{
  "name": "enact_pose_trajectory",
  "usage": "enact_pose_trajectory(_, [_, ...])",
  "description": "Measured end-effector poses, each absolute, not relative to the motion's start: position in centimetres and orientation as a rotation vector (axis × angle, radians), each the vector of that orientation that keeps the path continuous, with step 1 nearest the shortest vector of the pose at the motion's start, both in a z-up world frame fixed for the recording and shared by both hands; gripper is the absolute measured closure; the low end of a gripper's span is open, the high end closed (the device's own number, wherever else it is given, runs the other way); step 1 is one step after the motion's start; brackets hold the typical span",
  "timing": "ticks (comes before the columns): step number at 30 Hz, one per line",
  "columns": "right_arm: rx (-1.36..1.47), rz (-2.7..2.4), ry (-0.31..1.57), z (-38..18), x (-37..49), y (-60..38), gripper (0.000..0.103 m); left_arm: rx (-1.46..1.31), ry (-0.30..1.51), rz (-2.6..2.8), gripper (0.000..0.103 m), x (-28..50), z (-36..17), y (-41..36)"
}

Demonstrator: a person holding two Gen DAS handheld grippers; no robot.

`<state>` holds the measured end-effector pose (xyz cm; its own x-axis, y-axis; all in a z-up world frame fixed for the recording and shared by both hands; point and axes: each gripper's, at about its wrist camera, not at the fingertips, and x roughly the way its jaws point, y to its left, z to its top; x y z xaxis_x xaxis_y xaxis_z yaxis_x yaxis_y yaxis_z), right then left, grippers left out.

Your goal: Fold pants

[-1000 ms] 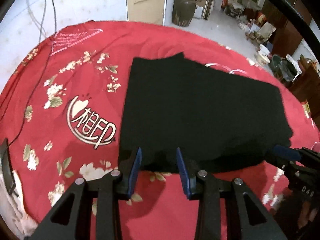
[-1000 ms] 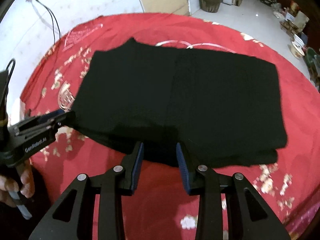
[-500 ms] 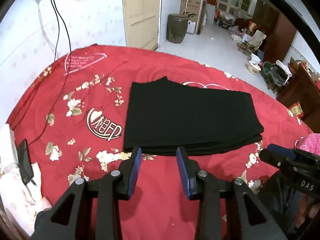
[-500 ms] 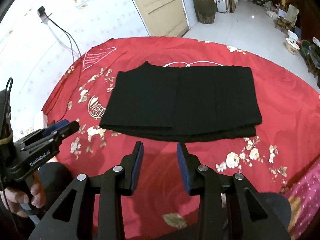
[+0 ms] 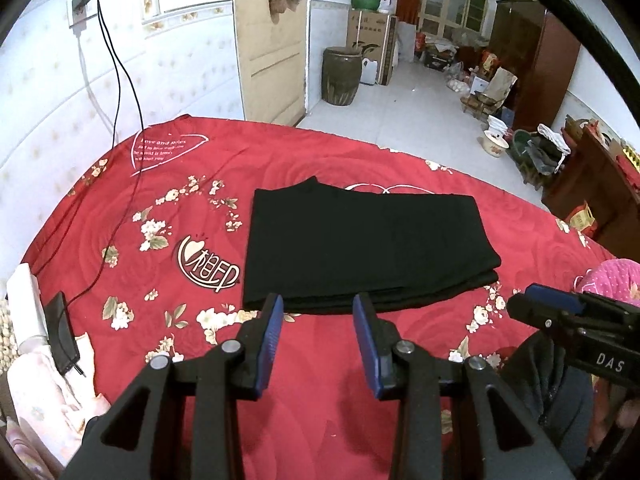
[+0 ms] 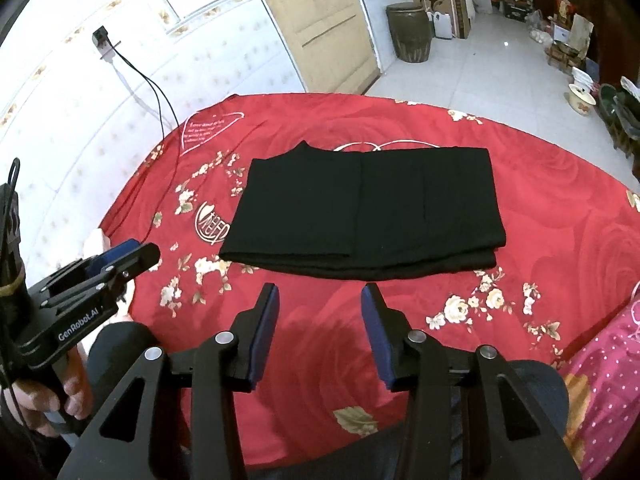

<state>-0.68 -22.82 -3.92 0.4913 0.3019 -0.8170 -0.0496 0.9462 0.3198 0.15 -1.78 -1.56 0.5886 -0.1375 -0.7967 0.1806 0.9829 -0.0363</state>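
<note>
The bed [image 5: 320, 168] fills the lower part of both views and carries a red cover [image 6: 560, 216] printed with flowers, white hearts and a round white emblem [image 5: 208, 266]. Beyond its far edge lie a white tiled wall, a pale door [image 5: 272, 56] and a tiled floor with a dark jar [image 5: 340, 76] standing beside the door.

The pants [image 5: 368, 248] are black and lie flat near the middle of the bed, folded into a wide rectangle. Stacked layers show along the near edge and at the right end. In the right wrist view the pants [image 6: 360, 216] show two fold lines running from the far edge toward the near edge. The emblem sits just beside the left end of the pants.

The left gripper [image 5: 318, 334] hangs above the cover on the near side of the pants. Its jaws are spread, and nothing is between the blue pads [image 5: 272, 332]. The right gripper [image 6: 320, 328] hangs likewise over bare cover, apart from the pants, jaws spread and empty. Each gripper appears at the edge of the other's view, and a hand [image 6: 48, 400] grips the handle of the left one.

A black cable [image 5: 120, 80] runs from a wall socket down onto the left of the bed to a dark phone [image 5: 62, 332] at its left edge.
</note>
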Motion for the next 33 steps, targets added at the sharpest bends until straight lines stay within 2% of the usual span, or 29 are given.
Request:
enact_pose_trajectory(12, [0.359,0.176,1.018,-4.9,-0.3,-25.1,0.06,0.066,0.932,-0.193,0.064,0.4,-1.8,-2.7])
enact_pose_trajectory(24, [0.516,0.099,1.097,-9.3,1.6,-28.3,0.055,0.081,0.985,-0.195,0.064,2.0,-3.9,-3.9])
enact_pose_trajectory(30, [0.609,0.036,1.155,-12.2,3.2,-29.9,0.042,0.086,1.012,-0.203,0.064,3.3,-5.0,-4.4])
enact_pose_trajectory(33, [0.658,-0.009,1.191,-14.1,4.3,-30.7,0.041,0.085,1.027,-0.207,0.064,4.0,-5.7,-4.6])
